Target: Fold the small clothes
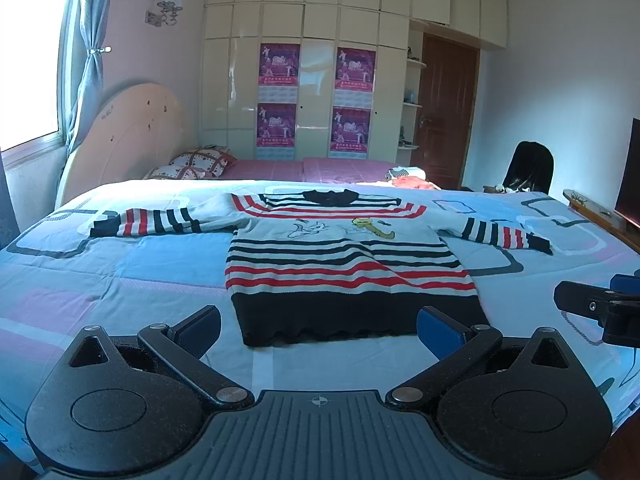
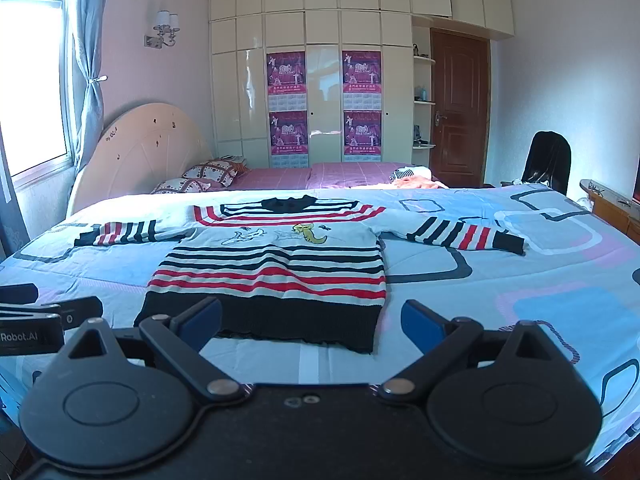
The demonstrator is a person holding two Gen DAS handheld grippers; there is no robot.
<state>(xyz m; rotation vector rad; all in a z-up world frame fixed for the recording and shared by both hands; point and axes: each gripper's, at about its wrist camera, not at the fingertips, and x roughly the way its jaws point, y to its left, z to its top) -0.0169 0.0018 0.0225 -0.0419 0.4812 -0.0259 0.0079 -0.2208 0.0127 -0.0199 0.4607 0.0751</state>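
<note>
Spread flat on the bed (image 1: 120, 280), front up with both sleeves out to the sides — a small striped sweater (image 1: 340, 264), nothing folded yet. Left claw (image 1: 318, 330) and right claw (image 2: 311, 322) both gaping wide and empty, just short of the dark hem. Best to pinch cuff and shoulder together, fold inward, smooth flat. No containers visible.

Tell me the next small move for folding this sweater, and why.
Probably bring the left gripper forward to the left sleeve and pinch its cuff. The sweater lies flat on the bed, sleeves spread, nothing folded yet. Both grippers are open and empty, short of the hem; the right gripper could take the other sleeve.
</note>
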